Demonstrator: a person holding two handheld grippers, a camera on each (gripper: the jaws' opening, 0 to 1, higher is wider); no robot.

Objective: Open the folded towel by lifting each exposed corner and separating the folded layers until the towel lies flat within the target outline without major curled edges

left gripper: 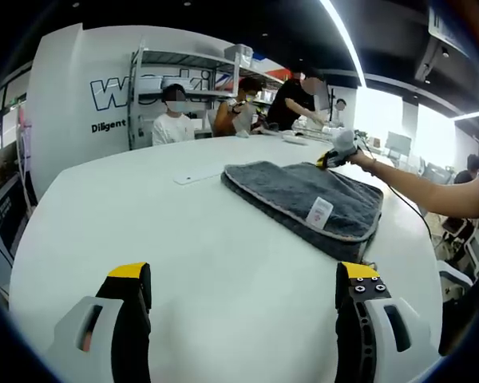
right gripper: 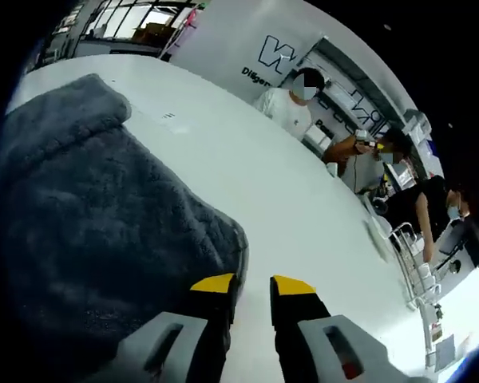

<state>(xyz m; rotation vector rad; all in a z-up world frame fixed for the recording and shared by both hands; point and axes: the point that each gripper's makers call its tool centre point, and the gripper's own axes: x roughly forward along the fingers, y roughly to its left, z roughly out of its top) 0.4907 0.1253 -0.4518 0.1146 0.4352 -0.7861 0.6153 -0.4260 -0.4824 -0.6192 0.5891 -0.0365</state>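
A folded dark grey towel (left gripper: 303,199) with a white label (left gripper: 320,211) lies on the white table (left gripper: 184,247), ahead and to the right of my left gripper (left gripper: 243,275). The left gripper's jaws stand wide apart above bare table, well short of the towel. A person's arm reaches in from the right and holds my right gripper (left gripper: 334,158) at the towel's far corner. In the right gripper view the towel (right gripper: 104,231) spreads across the left, and its rounded corner ends just beside the left jaw. My right gripper (right gripper: 252,285) has its jaws close together, with bare table in the narrow gap.
Several people (left gripper: 174,120) sit and stand at the table's far side, by a metal shelf unit (left gripper: 144,80) and a white wall with lettering. A small flat marker (left gripper: 195,177) lies on the table beyond the towel. The table edge curves round on the right (left gripper: 431,263).
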